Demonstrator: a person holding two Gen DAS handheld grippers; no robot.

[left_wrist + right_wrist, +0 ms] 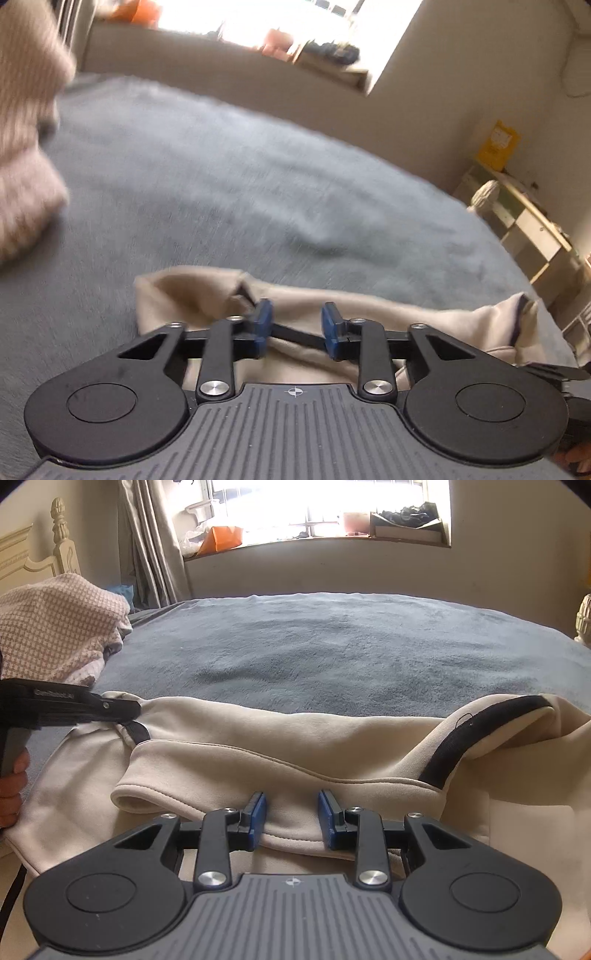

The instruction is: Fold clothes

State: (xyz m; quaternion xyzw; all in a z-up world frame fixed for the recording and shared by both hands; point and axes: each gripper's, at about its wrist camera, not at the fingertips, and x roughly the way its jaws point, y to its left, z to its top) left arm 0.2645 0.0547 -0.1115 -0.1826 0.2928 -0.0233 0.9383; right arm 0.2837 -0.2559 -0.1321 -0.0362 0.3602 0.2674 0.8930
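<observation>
- On the far left, a pink-and-white checked woven cloth [55, 627] lies heaped on the grey-blue fleece bed cover [332, 646], apart from the work.
- The beige sweatshirt with black trim [258, 738] lies across the near part of the bed.
- The left tongs [297, 325] stand a little apart over a black trim band; the blue pads [263, 325] do not seem to press on the fabric.
- The right tongs [291, 818] are also partly apart, with the rolled hem [207, 801] lying between them, not clamped.
- I judge that the step is taking hold of two edges for a fold; next, both tongs need to close on the cloth and then lift together.
- The right view shows the left tool from the side and a hand [13, 786]; the left view, blurred, shows wooden shelves [532, 229] at the right.
</observation>
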